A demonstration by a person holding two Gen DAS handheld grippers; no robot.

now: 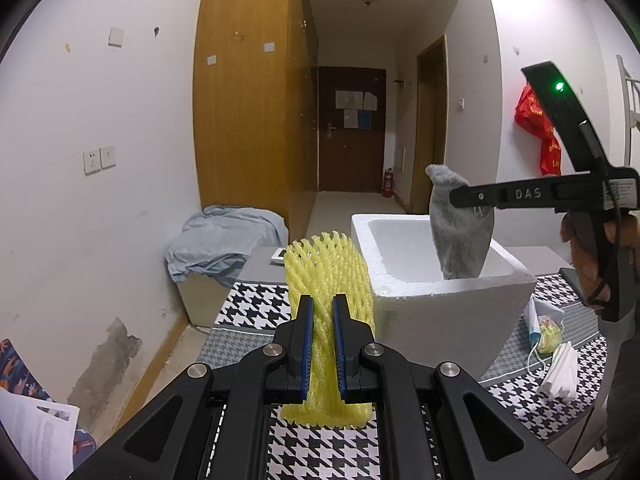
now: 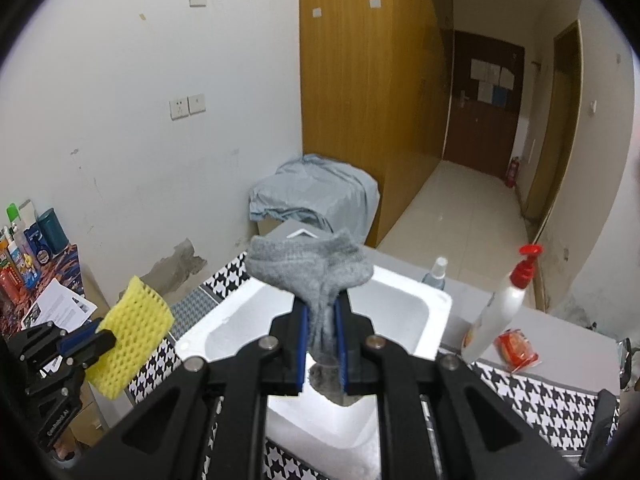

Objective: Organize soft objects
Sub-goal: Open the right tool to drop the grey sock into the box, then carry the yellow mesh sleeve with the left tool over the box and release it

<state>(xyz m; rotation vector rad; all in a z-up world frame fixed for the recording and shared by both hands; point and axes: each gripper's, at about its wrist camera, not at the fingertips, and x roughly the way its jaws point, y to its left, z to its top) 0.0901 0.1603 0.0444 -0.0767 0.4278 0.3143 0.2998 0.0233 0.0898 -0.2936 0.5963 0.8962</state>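
My left gripper [image 1: 323, 308] is shut on a yellow foam net sleeve [image 1: 326, 268], held above the houndstooth table left of the white foam box [image 1: 448, 304]. It also shows in the right wrist view [image 2: 130, 326], left of the box [image 2: 240, 320]. My right gripper [image 2: 322, 312] is shut on a grey sock [image 2: 308, 268] and holds it over the box's open top. In the left wrist view the sock [image 1: 460, 240] hangs from the right gripper [image 1: 470, 198] into the box opening.
A houndstooth cloth [image 1: 256, 304] covers the table. Face masks and small packets [image 1: 554, 344] lie right of the box. A white pump bottle [image 2: 500, 308], a red packet [image 2: 516, 348] and a spray bottle [image 2: 436, 274] stand beyond it. A blue-draped box [image 1: 224, 248] sits by the wall.
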